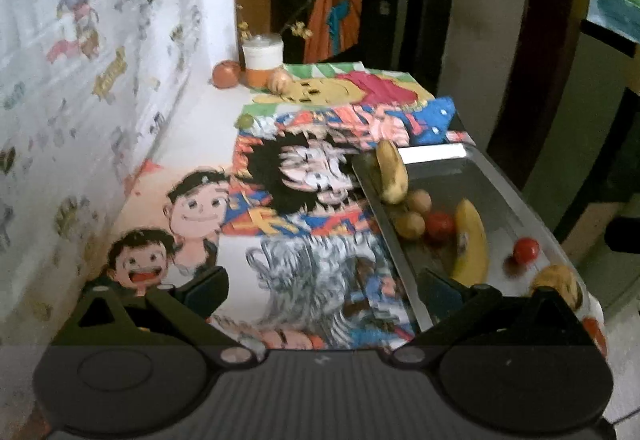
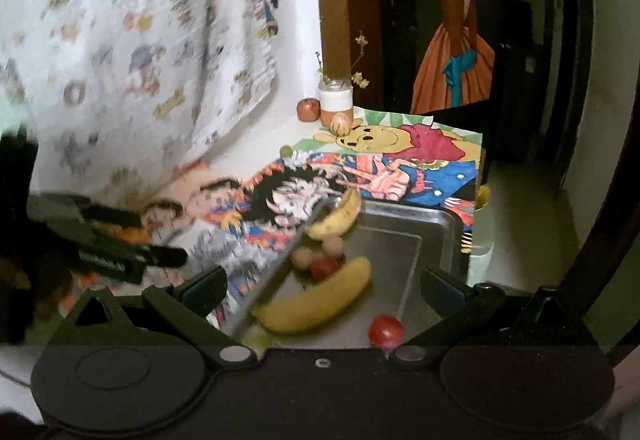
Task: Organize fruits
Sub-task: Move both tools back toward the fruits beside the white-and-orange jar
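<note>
Two claws are seen spread wide and empty: the left claw (image 1: 322,290) hovers over the cartoon-printed table covering (image 1: 304,200), the right claw (image 2: 322,290) over the shallow rectangular steel tray (image 2: 404,240) at the table's right edge. Two smooth curved yellow bananas (image 2: 316,306), small round red tomatoes (image 2: 385,330) and small tan round fruits (image 1: 410,224) are held in the tray. A red-brown apple (image 1: 226,74) sits at the far-left corner. Round fruit could be sent rolling on slick metal if nudged.

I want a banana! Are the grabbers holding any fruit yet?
No. The left gripper and right gripper are both open and empty; the yellow bananas lie in the metal tray.
</note>
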`<state>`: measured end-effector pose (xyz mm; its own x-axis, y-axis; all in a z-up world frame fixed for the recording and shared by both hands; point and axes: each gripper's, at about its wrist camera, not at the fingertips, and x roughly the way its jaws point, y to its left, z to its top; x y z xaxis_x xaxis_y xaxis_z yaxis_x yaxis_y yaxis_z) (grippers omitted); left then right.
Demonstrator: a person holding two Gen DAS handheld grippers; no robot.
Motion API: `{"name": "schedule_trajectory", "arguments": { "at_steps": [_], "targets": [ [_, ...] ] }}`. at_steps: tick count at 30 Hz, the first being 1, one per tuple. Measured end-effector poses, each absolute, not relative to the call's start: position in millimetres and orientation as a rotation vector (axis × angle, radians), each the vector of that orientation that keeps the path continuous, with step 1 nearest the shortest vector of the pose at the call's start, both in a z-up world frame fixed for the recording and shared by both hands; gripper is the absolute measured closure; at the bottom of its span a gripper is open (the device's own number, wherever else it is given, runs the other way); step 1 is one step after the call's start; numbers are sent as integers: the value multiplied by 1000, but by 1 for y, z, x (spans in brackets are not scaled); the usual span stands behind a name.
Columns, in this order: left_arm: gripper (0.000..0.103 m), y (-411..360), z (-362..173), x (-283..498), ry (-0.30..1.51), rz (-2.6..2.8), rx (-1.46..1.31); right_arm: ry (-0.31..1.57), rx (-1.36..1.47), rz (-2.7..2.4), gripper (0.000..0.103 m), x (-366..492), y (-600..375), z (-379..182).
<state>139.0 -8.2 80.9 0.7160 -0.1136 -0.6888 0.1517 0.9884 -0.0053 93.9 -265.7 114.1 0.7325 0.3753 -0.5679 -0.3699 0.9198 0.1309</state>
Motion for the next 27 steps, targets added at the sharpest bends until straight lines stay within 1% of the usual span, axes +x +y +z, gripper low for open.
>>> {"name": "schedule_trajectory", "arguments": {
  "at_steps": [5, 8, 10, 14, 17, 20, 24, 27],
  "targets": [
    [0, -7, 103, 153, 719, -112, 67, 672, 75, 431, 1, 123, -259, 144],
    [0, -4, 121, 168, 719, -76, 65, 774, 80, 447, 1, 144, -249, 166],
    [0, 1, 136, 178, 718, -70, 58, 831, 83, 473, 0, 156, -241, 187],
    [0, 15, 175, 196, 652, -21, 57, 913, 93, 469, 0, 188, -226, 238],
    [0, 22, 207, 211, 575, 23, 64, 908, 98, 456, 0, 217, -213, 276],
    [0, 26, 227, 230, 519, 63, 62, 850, 55, 463, 0, 244, -199, 306],
    [0, 25, 225, 261, 502, 243, 12, 795, 27, 461, 0, 287, -185, 325],
    [0, 25, 211, 287, 494, 262, 4, 780, 29, 500, 0, 327, -176, 323]
  ]
}}
